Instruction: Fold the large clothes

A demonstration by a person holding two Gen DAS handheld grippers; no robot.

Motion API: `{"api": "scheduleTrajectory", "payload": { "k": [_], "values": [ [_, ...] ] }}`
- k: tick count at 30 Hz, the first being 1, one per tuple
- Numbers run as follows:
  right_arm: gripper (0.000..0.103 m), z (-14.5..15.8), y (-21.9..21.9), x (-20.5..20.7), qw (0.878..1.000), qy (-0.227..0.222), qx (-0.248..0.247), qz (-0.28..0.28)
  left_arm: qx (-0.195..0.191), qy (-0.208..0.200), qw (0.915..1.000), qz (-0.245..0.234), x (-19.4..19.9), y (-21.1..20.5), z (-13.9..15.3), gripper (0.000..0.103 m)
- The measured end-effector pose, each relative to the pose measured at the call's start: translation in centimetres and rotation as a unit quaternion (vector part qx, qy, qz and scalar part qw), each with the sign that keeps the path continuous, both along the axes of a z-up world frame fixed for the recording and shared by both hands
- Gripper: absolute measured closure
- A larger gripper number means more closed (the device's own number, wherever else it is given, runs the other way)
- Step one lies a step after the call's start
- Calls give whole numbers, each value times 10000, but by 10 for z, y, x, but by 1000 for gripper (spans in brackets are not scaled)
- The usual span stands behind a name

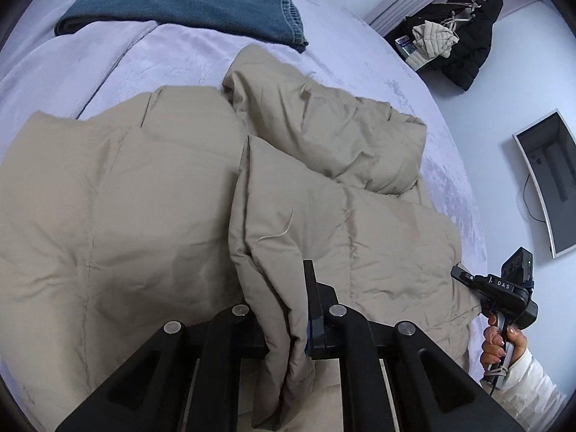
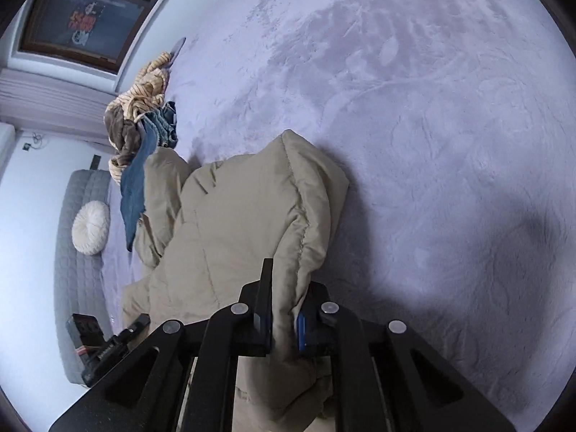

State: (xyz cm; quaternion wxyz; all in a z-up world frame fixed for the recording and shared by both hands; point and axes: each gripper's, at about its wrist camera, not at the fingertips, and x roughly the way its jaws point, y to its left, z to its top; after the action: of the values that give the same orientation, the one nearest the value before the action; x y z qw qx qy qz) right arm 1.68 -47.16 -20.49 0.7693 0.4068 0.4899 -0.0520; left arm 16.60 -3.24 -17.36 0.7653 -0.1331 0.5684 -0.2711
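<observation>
Your left gripper and right gripper each pinch an edge of the puffy beige quilted jacket lying on the lilac plush bedspread. One side panel looks folded over; the remaining folds are undone.

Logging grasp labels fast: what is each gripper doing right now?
Left gripper: closed on a fold of the beige puffer jacket.
Right gripper: closed on another edge of the same jacket.
</observation>
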Motion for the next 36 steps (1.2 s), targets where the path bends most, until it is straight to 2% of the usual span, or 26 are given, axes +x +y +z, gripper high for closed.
{"api": "scheduleTrajectory", "payload": {
  "k": [3, 7, 9, 10, 11, 12, 14, 16, 18, 20, 22, 25, 27, 28, 31, 36],
  "values": [
    [92, -18, 5, 4, 9988, 176, -381, 249, 201, -5, 9998, -28, -13, -1, -14, 89],
    [89, -16, 4, -2, 9979, 194, -557, 252, 440, -125, 9989, 61, -20, 3, -10, 89],
    [80, -7, 4, -3, 9970, 281, -685, 227, 736, -276, 9968, 149, -20, 5, -1, 74],
    [72, 1, 4, -8, 9955, 351, -857, 208, 889, -408, 9949, 228, -22, 9, 6, 69],
    [70, 10, 4, -12, 9932, 372, -1089, 194, 1005, -560, 9928, 326, -23, 14, 15, 60],
    [70, 20, 5, -16, 9910, 357, -1279, 173, 1037, -680, 9915, 401, -24, 20, 23, 58],
    [70, 38, 5, -26, 9871, 279, -1578, 68, 991, -822, 9908, 414, -24, 30, 36, 58],
    [71, 50, 4, -34, 9865, 179, -1628, 21, 929, -939, 9908, 291, -24, 32, 48, 67],
    [85, 58, 9, -38, 9882, 40, -1522, 135, 796, -999, 9918, 36, -26, 26, 56, 70],
    [88, 61, 24, -37, 9878, -33, -1497, 430, 793, -1056, 9910, -218, -30, 13, 56, 70],
    [88, 56, 47, -31, 9841, 10, -1606, 765, 1079, -1114, 9873, -353, -31, -2, 44, 70],
    [88, 36, 67, -30, 9760, 248, -1900, 1036, 1426, -915, 9853, -242, -30, -11, 15, 70],
    [89, 22, 69, -28, 9746, 341, -1953, 1043, 1468, -895, 9850, -159, -29, -9, 0, 70],
    [92, 15, 68, -25, 9748, 383, -1946, 1025, 1489, -926, 9844, -148, -29, -9, -3, 70],
    [92, 5, 66, -18, 9740, 428, -2002, 967, 1595, -960, 9824, -162, -28, -12, -5, 70],
    [92, 17, 65, -20, 9760, 497, -1931, 870, 1720, -850, 9814, -32, -30, -10, 6, 69]
  ]
}}
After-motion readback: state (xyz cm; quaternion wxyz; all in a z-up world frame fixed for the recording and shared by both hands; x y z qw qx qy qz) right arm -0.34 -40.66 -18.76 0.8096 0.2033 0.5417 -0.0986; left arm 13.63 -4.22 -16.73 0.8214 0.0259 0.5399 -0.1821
